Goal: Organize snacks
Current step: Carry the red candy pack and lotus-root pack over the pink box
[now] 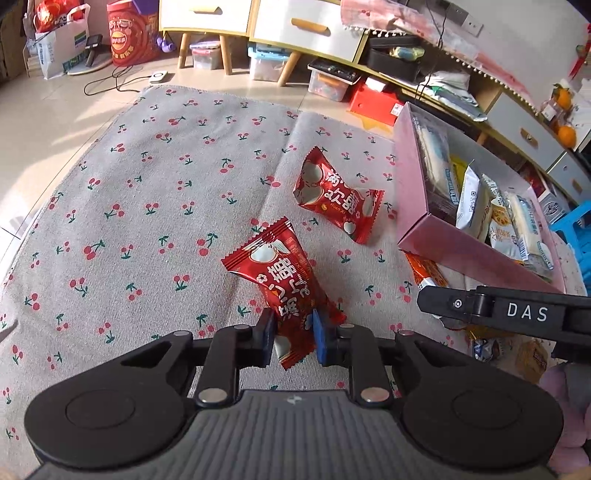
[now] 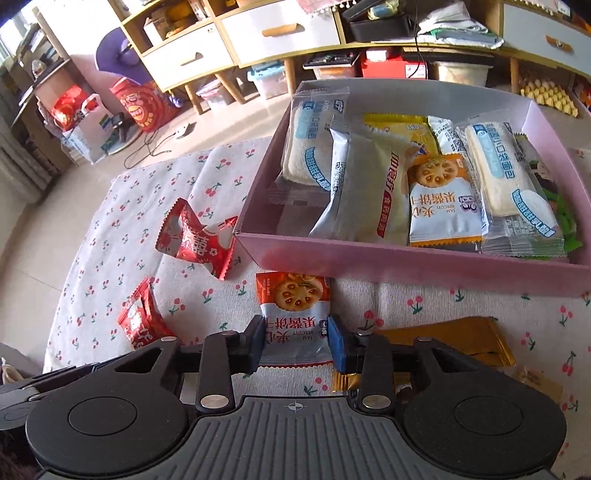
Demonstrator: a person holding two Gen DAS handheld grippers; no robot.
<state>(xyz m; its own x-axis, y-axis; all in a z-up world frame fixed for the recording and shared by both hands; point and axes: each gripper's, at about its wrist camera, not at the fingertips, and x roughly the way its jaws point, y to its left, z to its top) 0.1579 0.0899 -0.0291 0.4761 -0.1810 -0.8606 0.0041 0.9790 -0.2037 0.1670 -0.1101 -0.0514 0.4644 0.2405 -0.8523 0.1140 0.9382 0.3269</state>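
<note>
A red snack packet [image 1: 284, 280] lies tilted on the cherry-print cloth [image 1: 147, 184], its near end between the blue pads of my left gripper [image 1: 293, 334], which is shut on it. A second red packet [image 1: 338, 195] lies beyond it, next to the pink box [image 1: 417, 206]. In the right wrist view my right gripper [image 2: 297, 341] is shut on an orange-and-white jam biscuit packet [image 2: 293, 310] that lies flat just in front of the pink box [image 2: 406, 262]. Several bread and biscuit packets fill the box. Both red packets [image 2: 192, 236] [image 2: 142, 321] show at the left.
Gold wrappers [image 2: 461, 339] lie on the cloth right of my right gripper. Its black side marked DAS [image 1: 517, 314] crosses the left wrist view at the right. Beyond the cloth are floor, a cable [image 1: 122, 81], bags [image 1: 62, 48] and legged drawer cabinets [image 1: 295, 29] over storage bins.
</note>
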